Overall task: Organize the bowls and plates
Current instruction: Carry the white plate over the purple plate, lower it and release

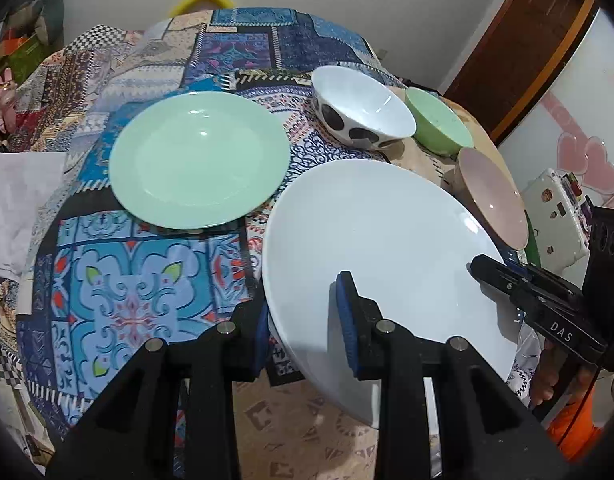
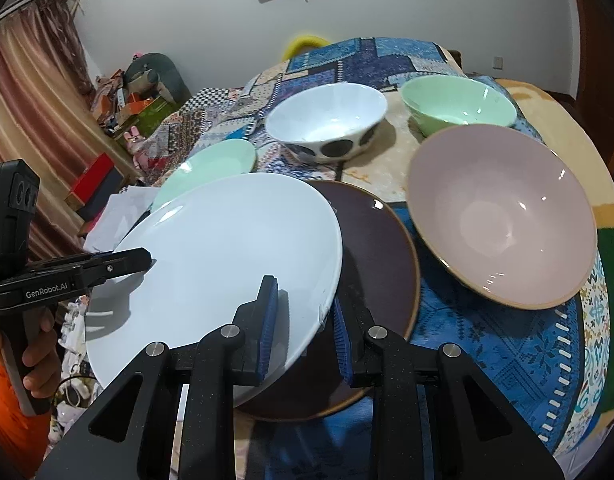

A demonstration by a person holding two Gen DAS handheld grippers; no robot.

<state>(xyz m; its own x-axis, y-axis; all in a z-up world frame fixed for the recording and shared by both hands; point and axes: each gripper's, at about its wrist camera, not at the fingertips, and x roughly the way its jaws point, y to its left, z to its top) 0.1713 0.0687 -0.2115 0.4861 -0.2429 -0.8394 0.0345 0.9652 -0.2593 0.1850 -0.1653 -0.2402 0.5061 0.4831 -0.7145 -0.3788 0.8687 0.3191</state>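
Both grippers hold one large white plate (image 1: 387, 240) (image 2: 227, 248) by opposite rims, tilted above the table. My left gripper (image 1: 305, 328) is shut on its near-left rim and also shows in the right wrist view (image 2: 127, 260). My right gripper (image 2: 305, 332) is shut on the right rim, over a dark brown plate (image 2: 379, 248); it also shows in the left wrist view (image 1: 503, 276). A mint green plate (image 1: 199, 164) (image 2: 211, 164) lies to the left. Behind stand a spotted white bowl (image 1: 359, 108) (image 2: 327, 120), a green bowl (image 1: 439, 124) (image 2: 459, 104) and a pink bowl (image 1: 495, 200) (image 2: 503, 216).
A patchwork cloth (image 1: 139, 280) covers the table. White paper (image 1: 19, 200) lies at its left edge. A white case (image 1: 555, 216) sits beyond the right edge. A person's hand (image 2: 39, 360) grips the left tool's handle. Boxes and clutter (image 2: 139, 96) crowd the far left wall.
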